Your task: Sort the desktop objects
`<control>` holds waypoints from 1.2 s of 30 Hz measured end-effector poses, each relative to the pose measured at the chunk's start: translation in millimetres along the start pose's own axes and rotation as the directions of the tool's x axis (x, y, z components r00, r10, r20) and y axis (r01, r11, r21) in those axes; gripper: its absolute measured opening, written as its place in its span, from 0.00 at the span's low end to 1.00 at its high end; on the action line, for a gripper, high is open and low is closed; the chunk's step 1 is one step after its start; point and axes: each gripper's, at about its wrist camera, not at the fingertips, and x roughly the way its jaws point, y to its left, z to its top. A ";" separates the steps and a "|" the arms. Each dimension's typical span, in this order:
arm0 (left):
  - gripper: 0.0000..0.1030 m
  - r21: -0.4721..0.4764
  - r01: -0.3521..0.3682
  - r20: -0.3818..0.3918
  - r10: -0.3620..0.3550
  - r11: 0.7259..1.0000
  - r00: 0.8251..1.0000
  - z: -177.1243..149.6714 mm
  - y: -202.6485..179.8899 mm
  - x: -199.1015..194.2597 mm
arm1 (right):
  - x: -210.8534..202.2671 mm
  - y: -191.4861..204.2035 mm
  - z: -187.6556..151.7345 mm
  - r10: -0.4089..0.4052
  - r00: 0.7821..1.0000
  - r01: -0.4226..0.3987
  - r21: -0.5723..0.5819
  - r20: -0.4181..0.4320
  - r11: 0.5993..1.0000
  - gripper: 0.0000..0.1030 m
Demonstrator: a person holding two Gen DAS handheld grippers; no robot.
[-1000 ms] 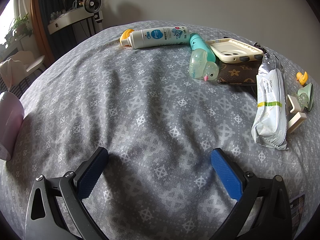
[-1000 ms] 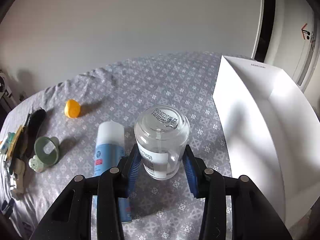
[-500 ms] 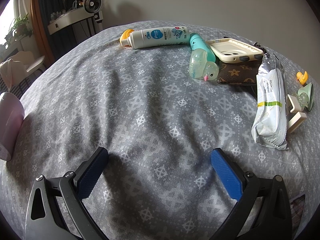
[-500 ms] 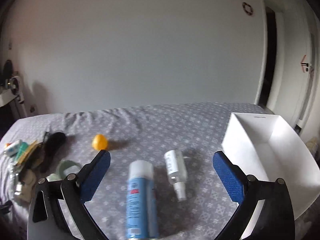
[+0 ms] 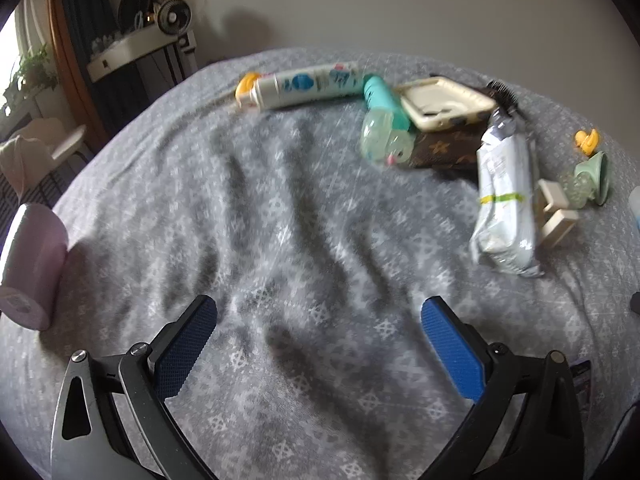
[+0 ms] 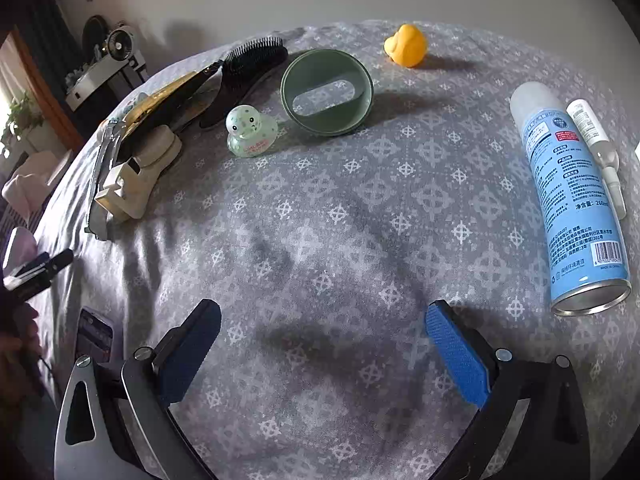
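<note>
Since the earlier frames, the right gripper [image 6: 322, 354] has let go of the clear bottle [image 6: 596, 140], now lying beside the spray can [image 6: 568, 196], and swung left. Both its jaws and those of the left gripper [image 5: 318, 346] gape wide, holding nothing. Likely next: the translucent duck [image 6: 250, 132] near the green cup [image 6: 327, 92], probably light, soft and slick; pinch across its body.

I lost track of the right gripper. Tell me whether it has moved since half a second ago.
Yes. The right gripper, open, has swung left: the blue spray can, then ahead between its fingers, now lies at the right edge.
</note>
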 end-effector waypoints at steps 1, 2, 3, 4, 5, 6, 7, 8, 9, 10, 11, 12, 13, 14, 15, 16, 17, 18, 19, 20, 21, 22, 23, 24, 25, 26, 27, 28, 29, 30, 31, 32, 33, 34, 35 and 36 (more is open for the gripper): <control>1.00 0.022 0.019 0.054 -0.020 1.000 0.998 3.9 -7.1 -14.5 | -1.6 -1.3 -0.5 0.000 1.000 0.000 -0.001 0.003 1.000 1.00; 1.00 0.051 0.042 0.105 -0.047 0.998 0.993 8.6 -15.0 -28.6 | -2.0 -2.8 0.1 0.001 1.000 -0.001 0.001 0.002 1.000 1.00; 1.00 0.084 0.070 0.141 -0.082 0.994 0.987 13.9 -24.6 -39.8 | -0.7 -4.0 0.2 0.001 1.000 -0.001 0.002 -0.003 1.000 1.00; 1.00 0.121 0.099 0.158 -0.118 0.988 0.980 19.6 -35.0 -46.9 | 0.7 -4.2 0.0 -0.001 1.000 0.001 0.000 -0.004 1.000 1.00; 1.00 0.157 0.116 0.156 -0.141 0.981 0.978 26.8 -46.0 -48.7 | 1.8 -3.6 -0.1 -0.004 1.000 0.004 -0.003 -0.003 1.000 1.00; 1.00 0.191 0.121 0.135 -0.148 0.974 0.980 34.2 -57.4 -45.2 | 1.8 -3.1 -0.6 -0.006 1.000 0.006 -0.005 -0.003 1.000 1.00; 1.00 0.221 0.123 0.092 -0.146 0.968 0.985 39.8 -68.9 -37.3 | 2.3 -4.0 -0.9 -0.008 1.000 0.008 -0.007 -0.002 1.000 1.00; 1.00 0.241 0.114 0.058 -0.131 0.964 0.990 42.8 -78.2 -28.5 | 2.9 -1.1 0.4 -0.010 1.000 0.010 -0.008 -0.002 1.000 1.00; 1.00 0.258 0.104 0.038 -0.118 0.960 0.992 44.0 -85.8 -20.7 | 3.2 -1.3 1.0 -0.009 1.000 0.009 -0.008 -0.001 1.000 1.00; 1.00 0.276 0.110 0.025 -0.122 0.955 0.992 45.6 -91.2 -12.4 | 2.6 -2.0 0.6 -0.008 1.000 0.008 -0.006 0.000 1.000 1.00; 1.00 0.288 0.120 0.017 -0.130 0.950 0.991 43.7 -96.2 -9.0 | 1.3 -0.5 -0.8 -0.005 1.000 0.005 -0.005 0.002 1.000 1.00; 1.00 0.300 0.130 0.003 -0.137 0.945 0.991 45.2 -100.7 -2.4 | 0.9 -1.0 -1.3 -0.002 1.000 0.002 -0.003 0.004 1.000 1.00; 1.00 0.306 0.144 -0.019 -0.145 0.941 0.989 46.0 -104.2 5.6 | 1.4 -1.5 -0.8 0.001 1.000 -0.001 -0.001 0.006 1.000 1.00; 0.98 0.301 0.157 -0.047 -0.149 0.941 0.988 47.3 -106.5 15.2 | 1.6 -2.0 -1.1 0.004 1.000 -0.004 0.002 0.008 1.000 1.00; 0.92 0.287 0.165 -0.077 -0.149 0.944 0.986 49.2 -107.9 24.6 | 1.7 -2.3 -1.4 0.007 1.000 -0.007 0.003 0.009 1.000 1.00; 0.90 0.265 0.191 -0.112 -0.166 0.945 0.980 50.6 -108.7 32.5 | 1.6 -2.6 -1.9 0.008 1.000 -0.008 0.004 0.010 1.000 1.00; 0.85 0.237 0.236 -0.148 -0.205 0.943 0.967 51.8 -108.8 39.4 | 2.1 -2.5 -2.1 0.007 1.000 -0.007 0.004 0.011 1.000 1.00; 0.74 0.210 0.270 -0.167 -0.238 0.940 0.957 52.7 -109.1 43.4 | 3.4 -1.4 -1.7 0.004 1.000 -0.004 0.001 0.010 1.000 1.00; 0.65 0.191 0.285 -0.177 -0.253 0.939 0.951 52.8 -109.5 46.8 | 3.8 -0.6 -1.9 -0.001 1.000 0.001 -0.004 0.010 1.000 1.00; 0.45 0.185 0.269 -0.180 -0.236 0.945 0.955 52.0 -110.1 49.9 | 4.2 0.3 -2.0 -0.006 1.000 0.006 -0.010 0.009 1.000 1.00; 0.40 0.181 0.252 -0.175 -0.221 0.951 0.959 50.8 -109.2 51.2 | 4.6 1.3 -2.0 -0.013 1.000 0.013 -0.015 0.009 1.000 1.00; 0.38 0.166 0.257 -0.162 -0.231 0.952 0.959 49.3 -107.2 49.8 | 5.0 2.5 -2.1 -0.018 1.000 0.018 -0.020 0.009 1.000 1.00; 0.34 0.148 0.265 -0.154 -0.242 0.953 0.958 48.9 -103.9 47.9 | 4.9 3.3 -2.4 -0.022 1.000 0.022 -0.024 0.009 0.999 1.00; 0.32 0.136 0.269 -0.154 -0.248 0.953 0.957 48.9 -100.6 46.1 | 5.0 3.3 -2.6 -0.022 1.000 0.022 -0.026 0.009 0.999 1.00; 0.31 0.129 0.269 -0.148 -0.249 0.955 0.957 48.7 -96.3 42.7 | 4.7 3.0 -2.8 -0.021 1.000 0.021 -0.025 0.011 0.999 1.00; 0.29 0.125 0.266 -0.135 -0.250 0.956 0.959 49.2 -90.3 37.3 | 4.5 2.8 -3.3 -0.018 1.000 0.018 -0.023 0.013 1.000 1.00; 0.29 0.120 0.262 -0.116 -0.248 0.958 0.962 50.2 -83.6 29.8 | 4.2 2.6 -3.5 -0.016 1.000 0.016 -0.021 0.014 1.000 1.00; 0.29 0.116 0.256 -0.096 -0.246 0.960 0.965 52.9 -76.1 22.9 | 4.0 2.4 -3.6 -0.014 1.000 0.014 -0.019 0.015 1.000 1.00; 0.29 0.110 0.248 -0.074 -0.241 0.962 0.968 55.9 -66.3 14.2 | 4.1 2.6 -3.4 -0.014 1.000 0.014 -0.019 0.016 1.000 1.00; 0.29 0.103 0.233 -0.048 -0.230 0.967 0.972 58.9 -55.0 4.3 | 4.0 2.7 -3.5 -0.015 1.000 0.015 -0.020 0.015 1.000 1.00; 0.29 0.094 0.215 -0.027 -0.213 0.972 0.977 62.8 -42.8 -4.2 | 4.0 3.0 -3.8 -0.017 1.000 0.018 -0.021 0.014 1.000 1.00; 0.29 0.079 0.197 -0.011 -0.197 0.977 0.980 66.7 -28.7 -12.2 | 4.1 3.3 -3.6 -0.020 1.000 0.020 -0.023 0.013 1.000 1.00; 0.29 0.054 0.183 0.001 -0.183 0.982 0.983 70.3 -13.5 -19.3 | 4.5 3.8 -2.8 -0.023 1.000 0.023 -0.026 0.011 0.999 1.00; 0.29 0.017 0.172 0.008 -0.172 0.985 0.985 72.5 4.5 -26.4 | 4.5 4.2 -2.5 -0.026 1.000 0.027 -0.028 0.009 0.999 1.00; 0.29 -0.026 0.166 0.004 -0.166 0.986 0.986 73.8 20.0 -28.8 | 4.9 4.6 -2.0 -0.031 0.999 0.031 -0.031 0.007 0.999 1.00; 0.29 -0.071 0.154 -0.008 -0.155 0.985 0.988 71.0 37.0 -31.1 | 5.4 5.1 -2.1 -0.036 0.999 0.036 -0.036 0.005 0.999 1.00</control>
